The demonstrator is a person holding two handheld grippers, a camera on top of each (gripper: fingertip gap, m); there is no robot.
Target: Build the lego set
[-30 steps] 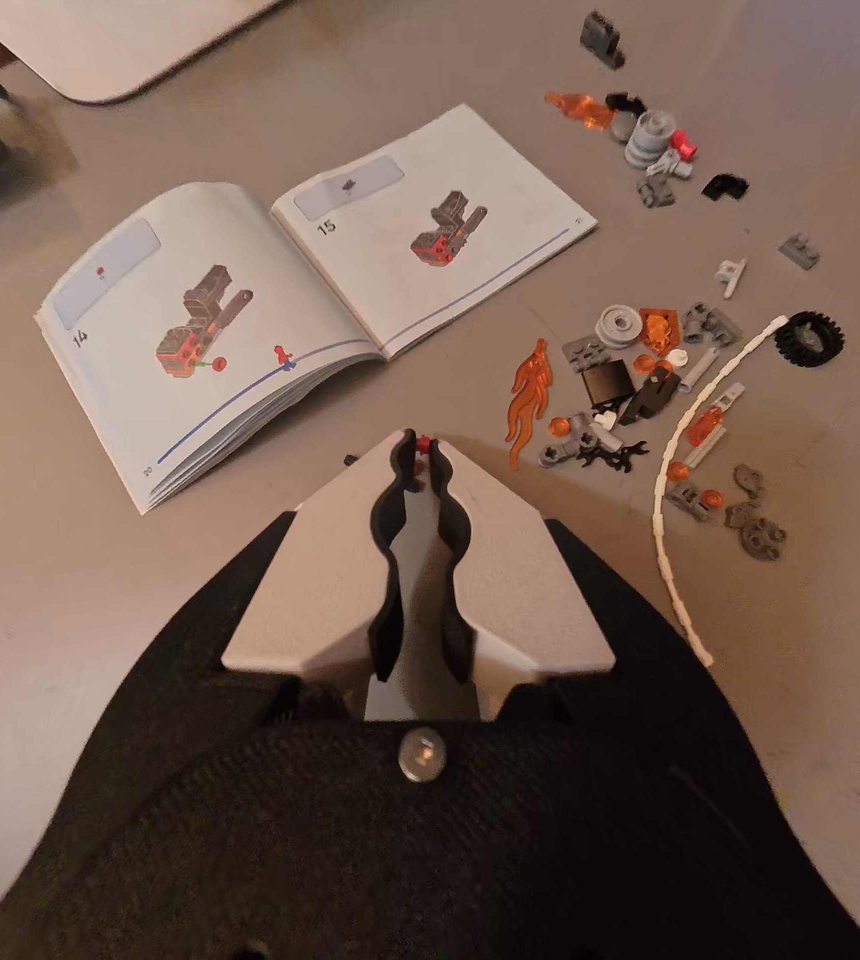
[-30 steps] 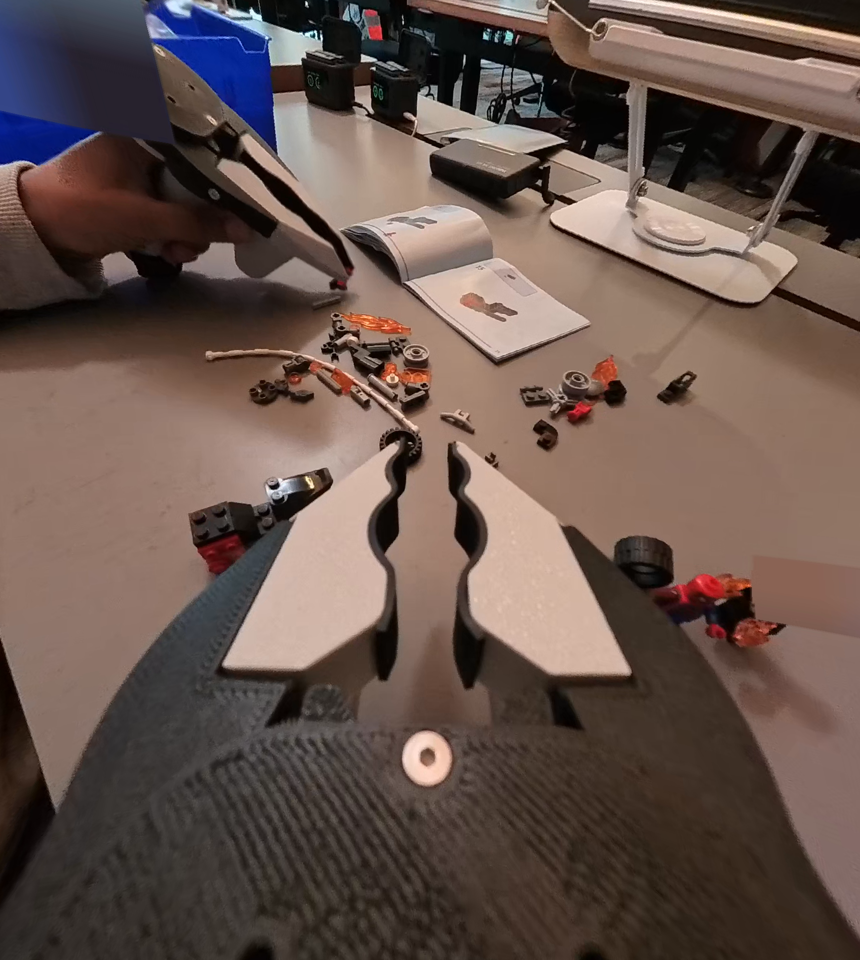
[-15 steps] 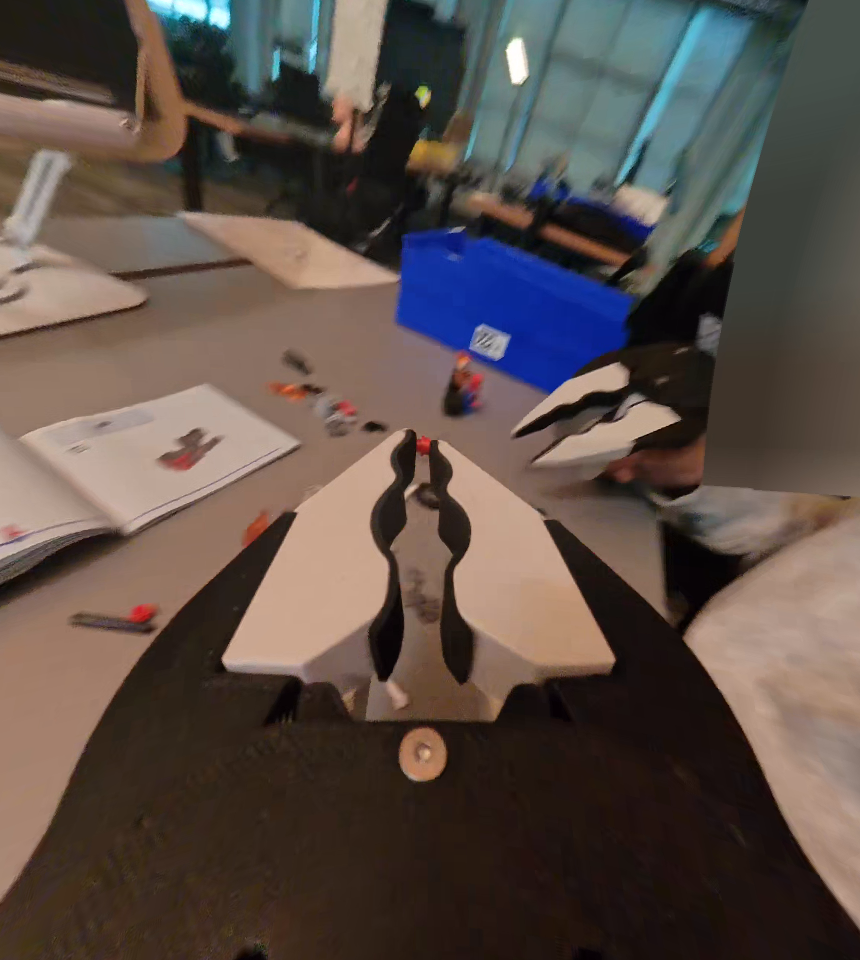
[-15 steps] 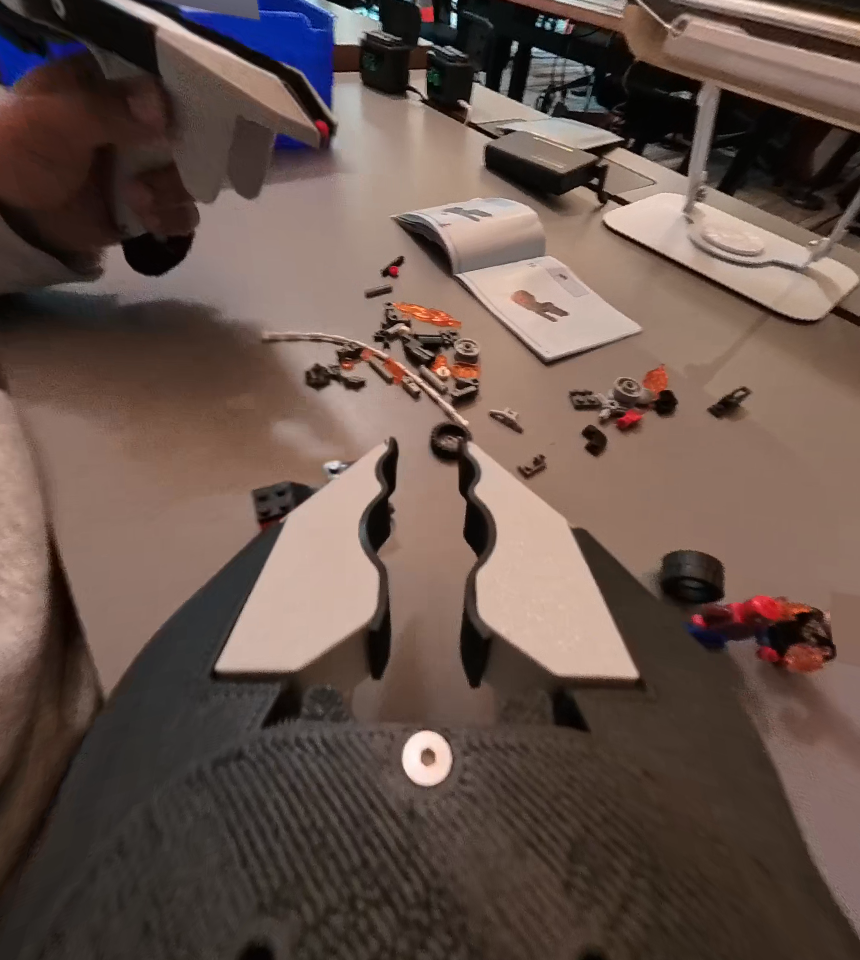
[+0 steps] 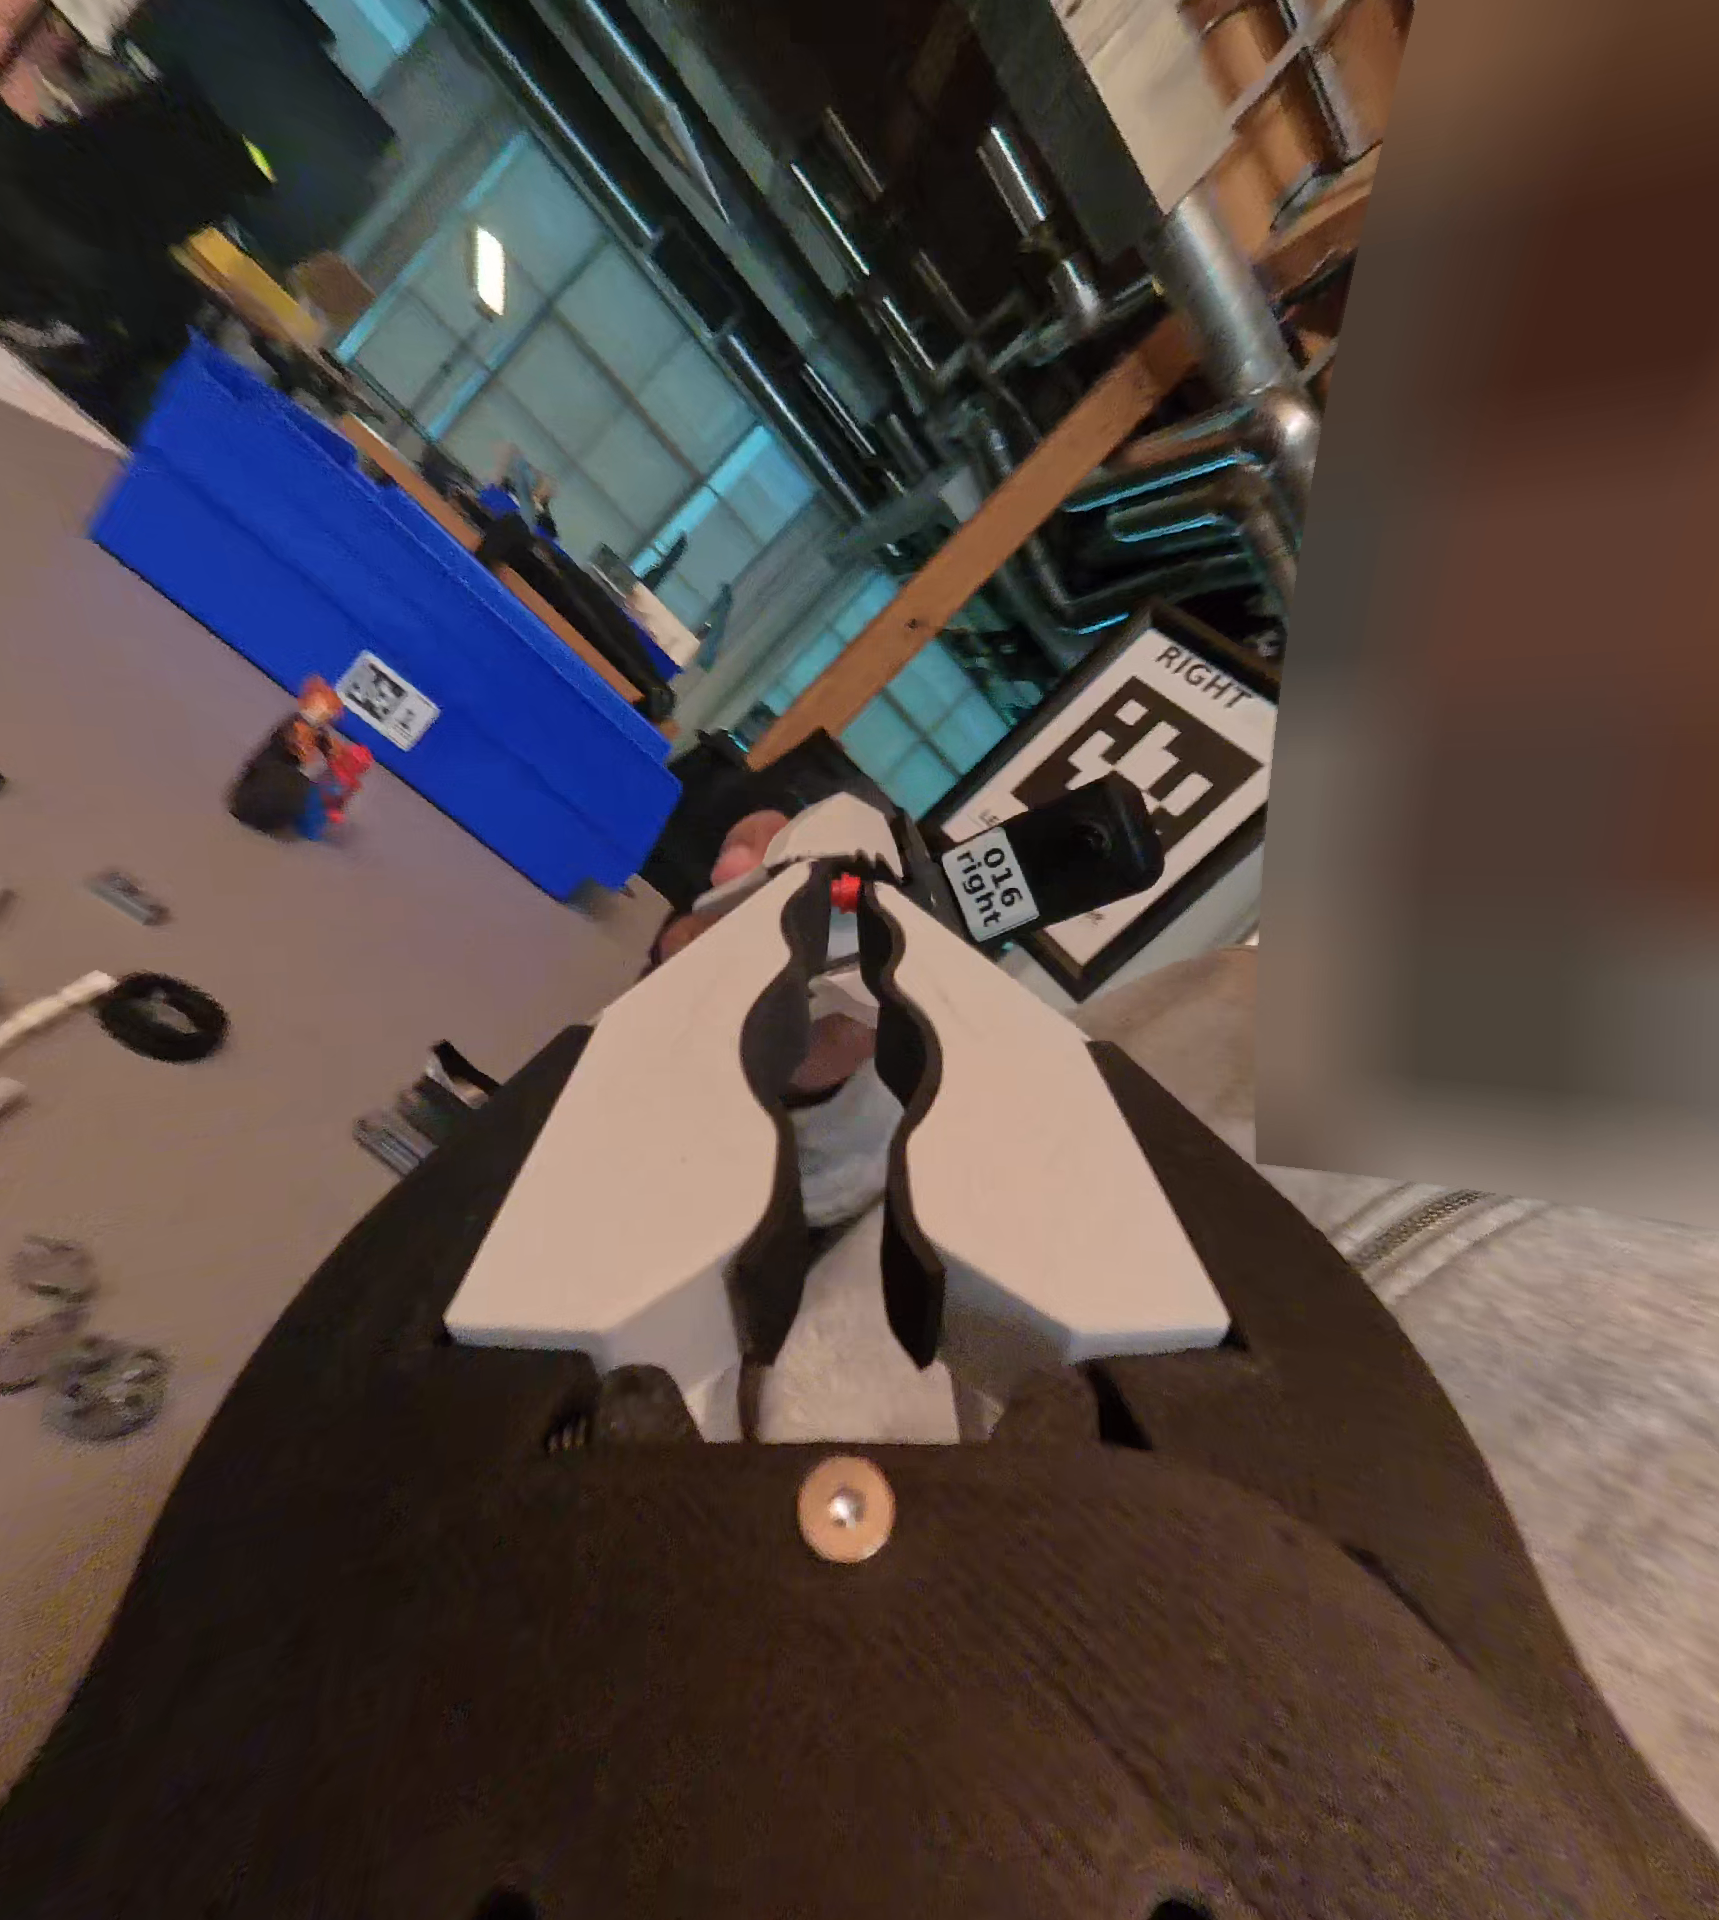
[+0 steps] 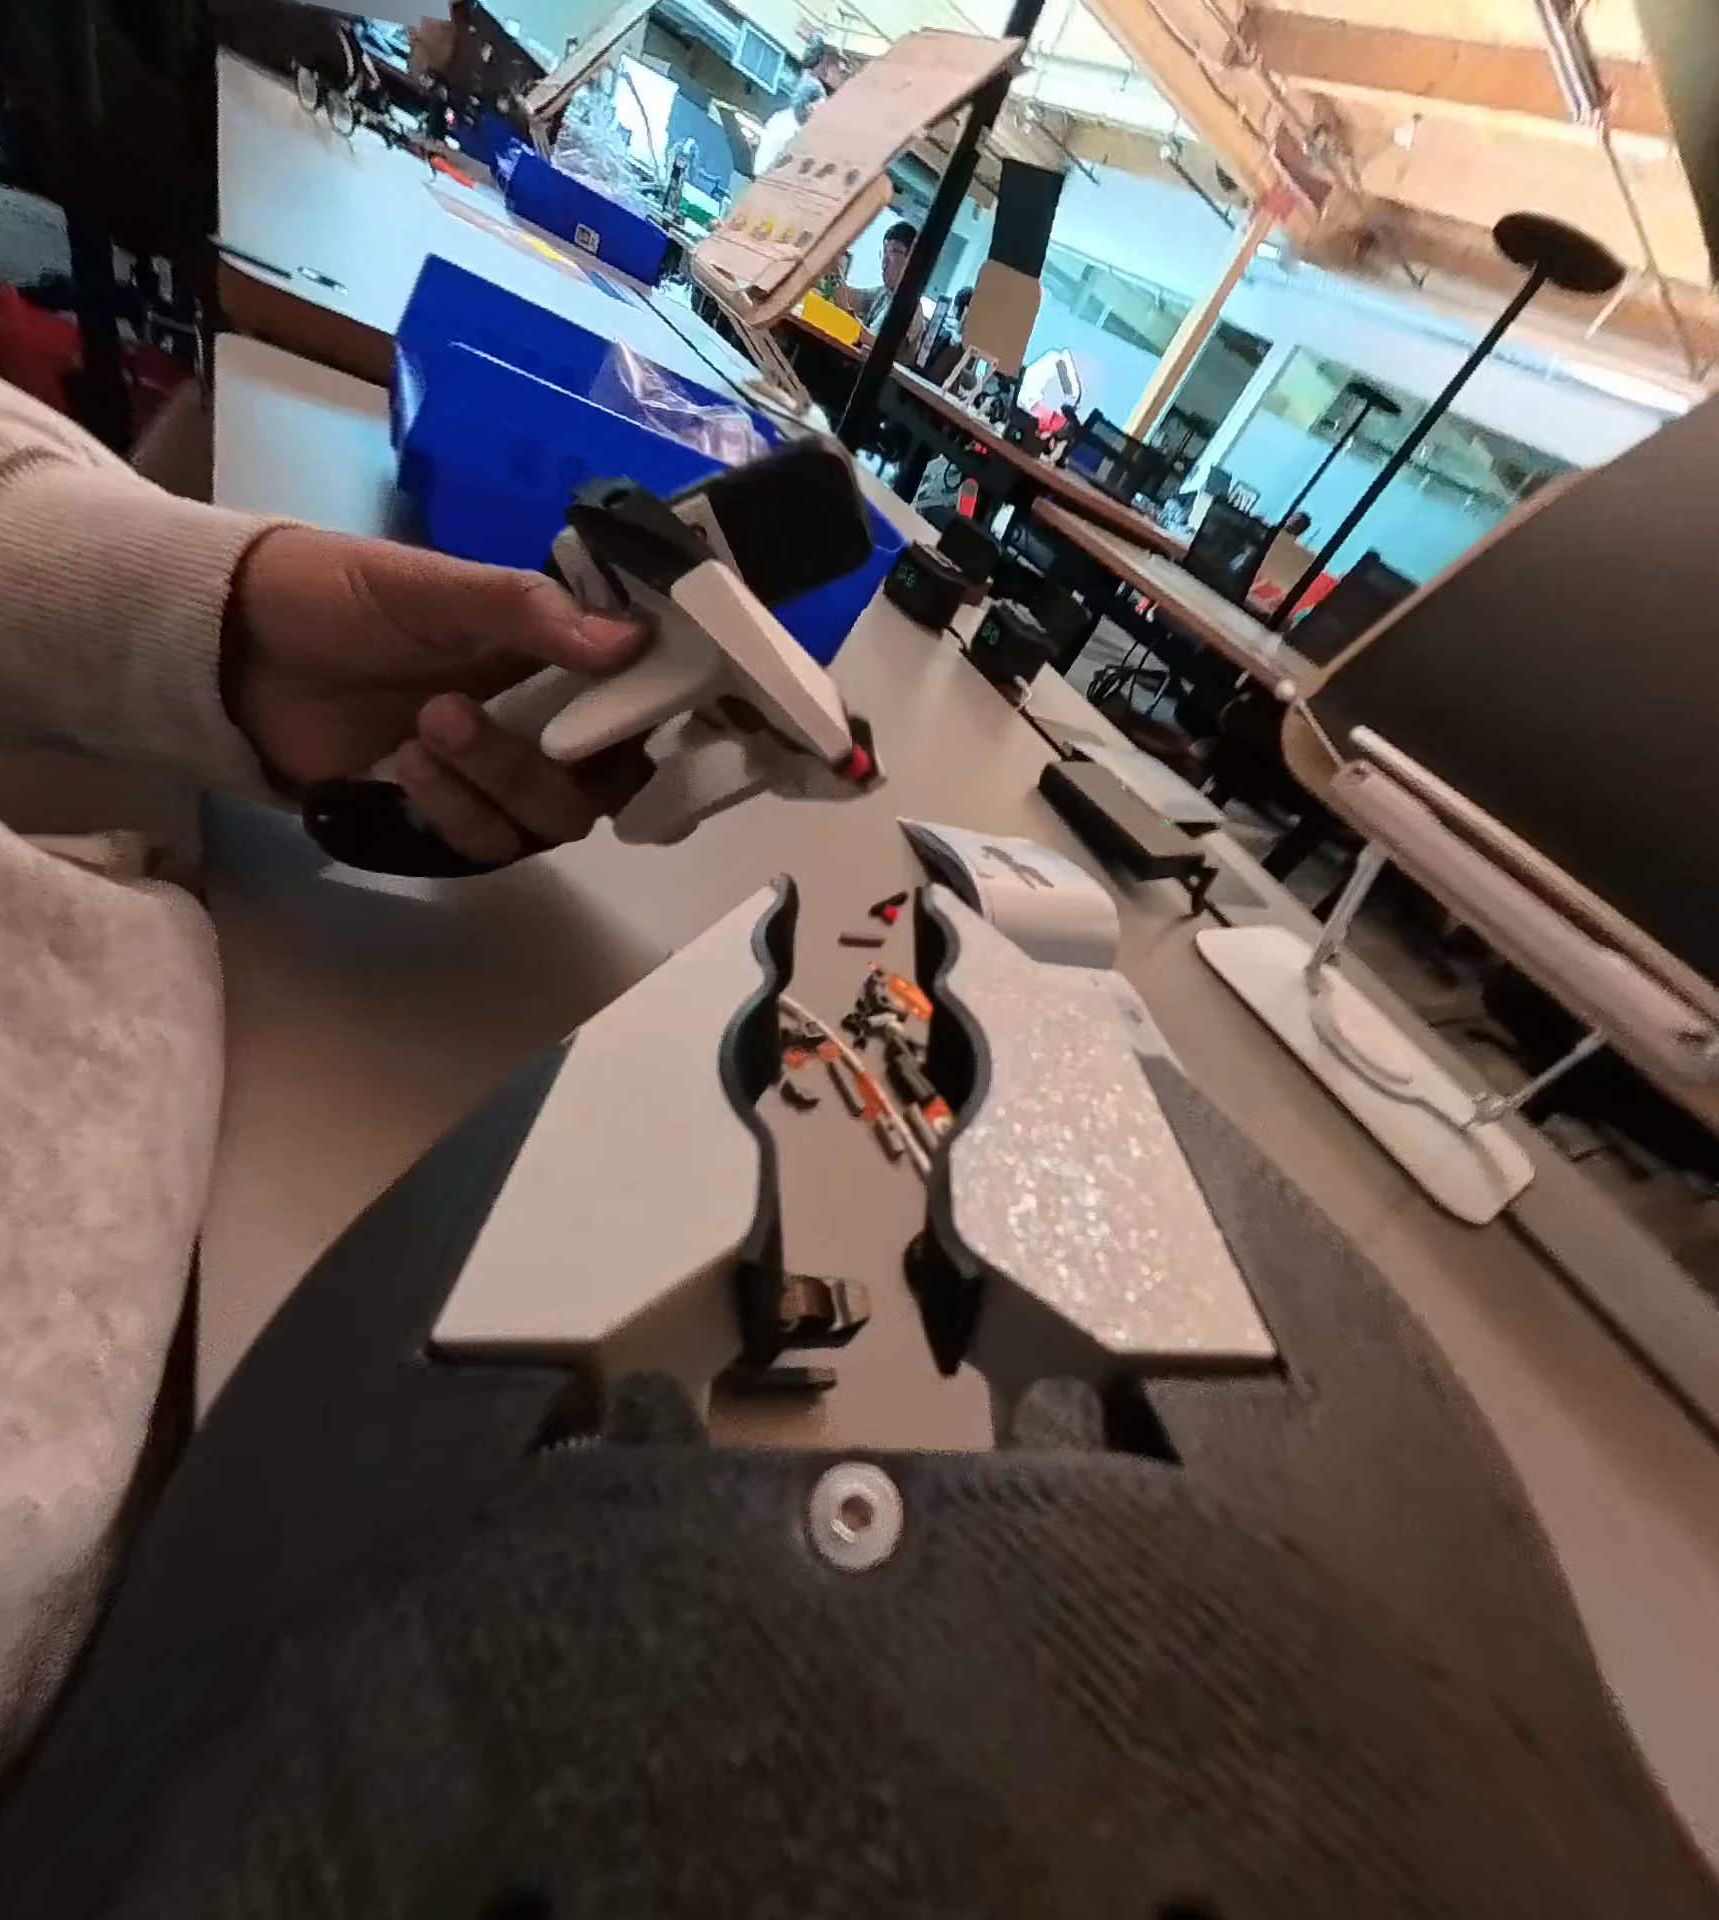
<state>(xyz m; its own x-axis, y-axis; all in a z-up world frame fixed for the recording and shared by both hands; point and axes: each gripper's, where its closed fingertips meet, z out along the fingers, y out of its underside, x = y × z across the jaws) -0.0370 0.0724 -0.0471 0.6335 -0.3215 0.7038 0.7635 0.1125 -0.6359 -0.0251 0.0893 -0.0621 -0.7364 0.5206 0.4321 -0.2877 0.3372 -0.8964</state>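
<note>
A: Where is the part sitting right now?

B: The left hand-held gripper [image 5: 842,896] is pinching a tiny red round plastic stud [image 5: 844,890] at its very tips, lifted clear of the bench and pointing toward the other tool. In the right wrist view that same stud [image 6: 857,764] is showing just above centre frame.

A: And the right one?

B: The right hand-held gripper [image 6: 850,914] is standing parted and carrying nothing. The dark, partly built lego block [image 6: 813,1304] is lying low in the frame, behind its tips and near the finger roots, so I judge the right hand is nearer and needs to draw back and dip to reach it. Its long axis I cannot tell.

A: The surface?

B: A smooth grey-brown bench [image 6: 481,966], loose orange and grey lego pieces [image 6: 865,1049] scattered ahead, an open white instruction booklet [image 6: 1031,894] beyond them, a blue plastic bin [image 6: 564,436] at upper left. It is a busy workshop hall.
</note>
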